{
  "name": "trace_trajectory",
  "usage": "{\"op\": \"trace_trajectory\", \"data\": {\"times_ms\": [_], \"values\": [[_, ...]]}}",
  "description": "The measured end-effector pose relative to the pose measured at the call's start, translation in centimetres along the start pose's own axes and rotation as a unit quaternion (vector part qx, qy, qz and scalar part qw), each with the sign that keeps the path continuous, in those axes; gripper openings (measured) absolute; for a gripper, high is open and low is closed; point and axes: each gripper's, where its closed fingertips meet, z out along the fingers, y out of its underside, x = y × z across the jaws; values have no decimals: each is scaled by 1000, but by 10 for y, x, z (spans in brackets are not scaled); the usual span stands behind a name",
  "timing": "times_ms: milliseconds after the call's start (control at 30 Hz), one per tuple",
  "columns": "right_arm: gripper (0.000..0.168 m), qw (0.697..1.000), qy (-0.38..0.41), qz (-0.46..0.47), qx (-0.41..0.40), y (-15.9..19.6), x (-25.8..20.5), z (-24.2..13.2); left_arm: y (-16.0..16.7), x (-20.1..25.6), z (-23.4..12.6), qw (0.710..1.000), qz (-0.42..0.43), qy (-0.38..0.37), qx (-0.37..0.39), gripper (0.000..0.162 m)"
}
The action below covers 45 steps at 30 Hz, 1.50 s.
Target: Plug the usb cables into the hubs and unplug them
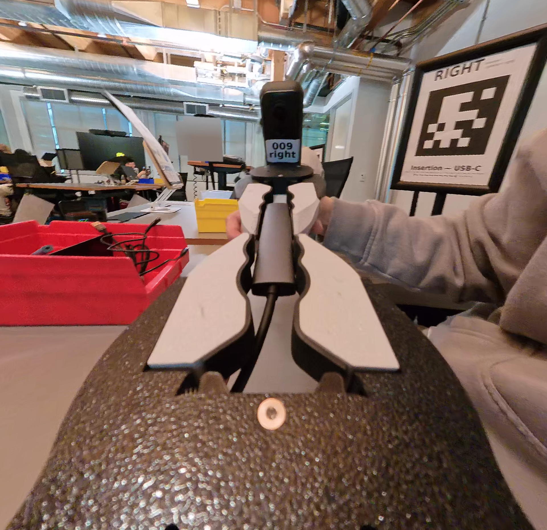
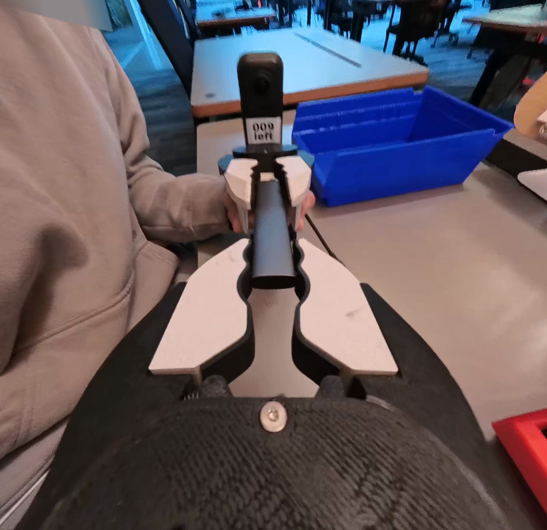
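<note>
A long dark hub [image 1: 273, 267] is held in the air above the grey table [image 1: 44, 382], clamped at both ends. My left gripper [image 1: 273, 237] is shut on its near end, where a black cable [image 1: 265, 317] comes out and hangs down between the fingers. My right gripper [image 1: 278, 210] faces me and is shut on the far end. In the right wrist view my right gripper [image 2: 273, 243] is shut on the hub [image 2: 270, 258], and the left gripper [image 2: 268, 187] clamps the far end. The cable [image 2: 321, 240] trails onto the table.
A red bin [image 1: 74, 293] with tangled black cables [image 1: 133, 246] stands at the left, a yellow bin [image 1: 213, 216] behind it. A blue bin [image 2: 399, 166] stands beyond the hub. A framed marker sign [image 1: 461, 121] stands at the right. A person's grey sleeve [image 1: 414, 243] is close. My two grippers' fingertips are within a few centimetres of each other.
</note>
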Motion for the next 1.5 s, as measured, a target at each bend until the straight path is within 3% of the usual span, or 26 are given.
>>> {"op": "trace_trajectory", "data": {"times_ms": [300, 333, 400, 500, 600, 700, 833, 933, 1033, 1233, 1267, 1333, 1367, 1433, 1500], "values": [[24, 997, 17, -15, 70, -14, -2, -9, -2, 2, 11, 1000, 0, 14, 14, 25], [24, 997, 23, -21, 68, -14, 0, -11, -3, -4, 13, 1000, 0, -6, 19, 32], [25, 996, 61, -41, 55, -17, 10, -17, -9, -18, 11, 998, 2, -54, 36, 65], [25, 993, 89, -63, 45, -29, 21, -31, -19, -35, 3, 993, 19, -107, 52, 92], [25, 990, 101, -79, 51, -55, 36, -53, -36, -54, -16, 977, 56, -184, 95, 102], [25, 980, 156, -97, 76, -94, 70, -80, -48, -62, -31, 960, 93, -232, 126, 105], [25, 939, 326, -60, 92, -129, 162, -131, -18, -61, -14, 975, 84, -200, 50, 101], [25, 916, 398, 31, 39, -104, 237, -153, -5, -55, 0, 983, 66, -171, 28, 101], [25, 917, 384, 107, 13, -69, 288, -148, 6, -51, 9, 987, 58, -151, 6, 99], [25, 909, 375, 182, -3, -14, 342, -126, 21, -54, 11, 986, 69, -150, -34, 99], [26, 895, 405, 183, -30, -1, 352, -130, 21, -55, 11, 986, 63, -150, -31, 99], [38, 812, 546, 169, -120, 28, 378, -171, 19, -57, 9, 986, 55, -155, -23, 98], [55, 782, 585, 148, -156, 35, 384, -189, 20, -58, 8, 986, 53, -158, -23, 98], [75, 759, 608, 145, -184, 43, 388, -208, 21, -60, 8, 985, 52, -160, -26, 97], [70, 765, 601, 162, -163, 38, 383, -213, 23, -61, 9, 985, 53, -163, -30, 97]]}}
